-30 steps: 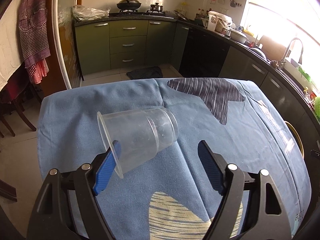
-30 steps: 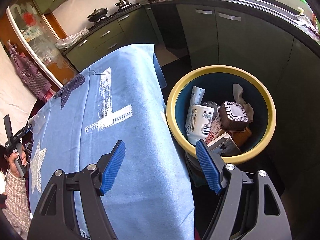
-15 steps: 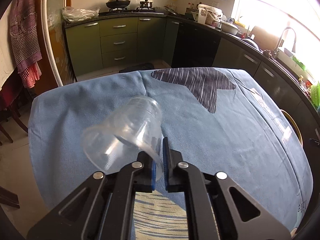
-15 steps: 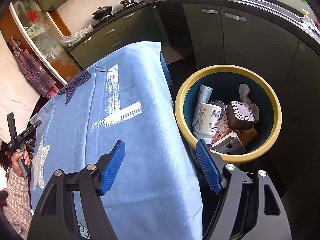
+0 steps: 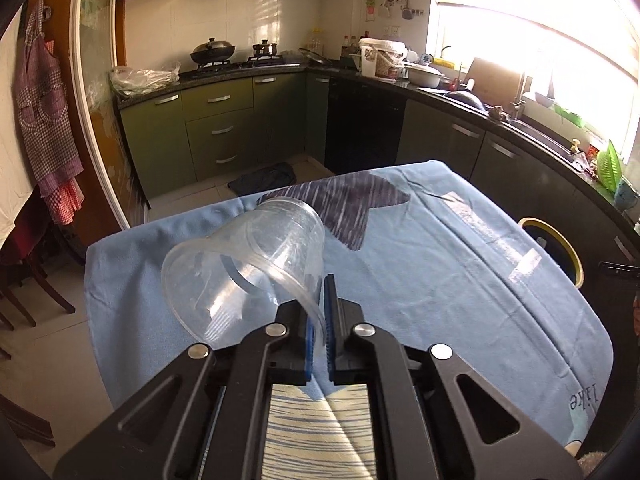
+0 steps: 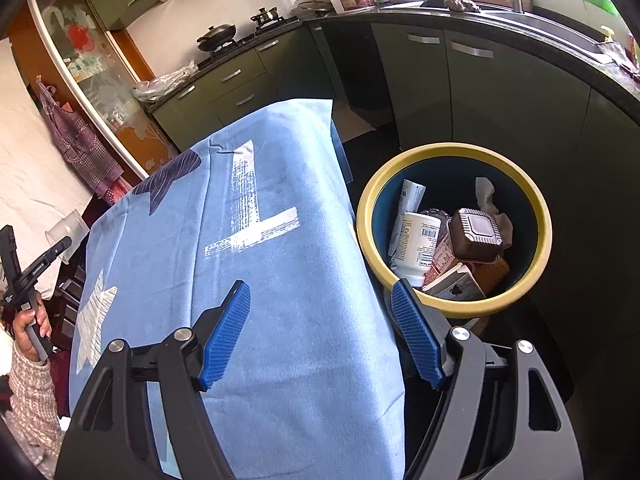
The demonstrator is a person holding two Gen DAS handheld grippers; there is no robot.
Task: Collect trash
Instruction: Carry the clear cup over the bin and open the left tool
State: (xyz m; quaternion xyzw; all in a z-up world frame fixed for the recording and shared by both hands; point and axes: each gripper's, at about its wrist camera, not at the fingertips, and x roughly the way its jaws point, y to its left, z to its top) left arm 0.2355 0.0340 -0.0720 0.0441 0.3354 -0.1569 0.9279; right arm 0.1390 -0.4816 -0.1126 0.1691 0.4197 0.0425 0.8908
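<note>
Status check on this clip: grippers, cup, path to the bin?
Left gripper shut on clear plastic cup rim, cup lifted. Right gripper open, empty. Yellow-rimmed bin beside table, nothing blocking.

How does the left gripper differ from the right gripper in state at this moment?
The left gripper is shut on the rim of the clear plastic cup; the right gripper is open and empty. The left is above the blue tablecloth; the right is near the yellow-rimmed trash bin. Both have blue ribbed pads.
</note>
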